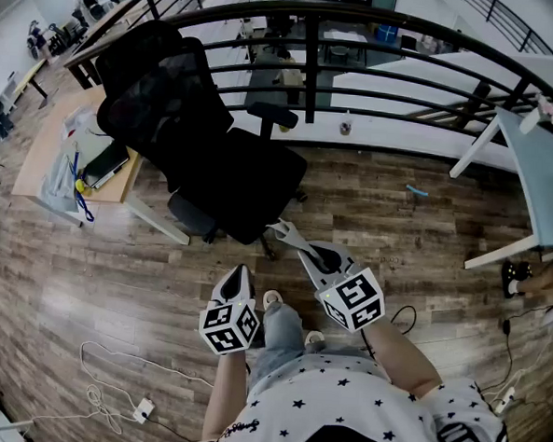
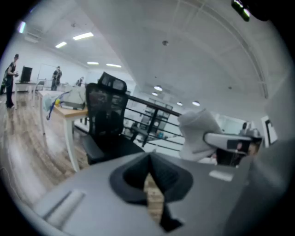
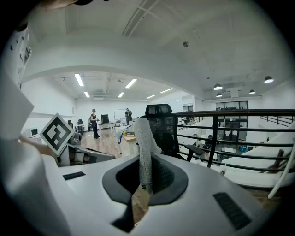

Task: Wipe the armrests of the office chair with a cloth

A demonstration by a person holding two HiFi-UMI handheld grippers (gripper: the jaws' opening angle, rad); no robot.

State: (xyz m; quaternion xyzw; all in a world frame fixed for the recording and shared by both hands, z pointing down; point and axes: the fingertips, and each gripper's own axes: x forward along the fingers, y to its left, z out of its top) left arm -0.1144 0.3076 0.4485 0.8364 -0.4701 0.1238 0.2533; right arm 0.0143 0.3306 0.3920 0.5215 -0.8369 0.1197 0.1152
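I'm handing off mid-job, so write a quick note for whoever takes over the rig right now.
Left tool: jaws together, empty.
Right tool: shut on the cloth, which sticks out past its tips.
The office chair stands just ahead, by the railing; the cloth is not touching it.
Done: cloth in hand. Left: reach the armrests and wipe both.
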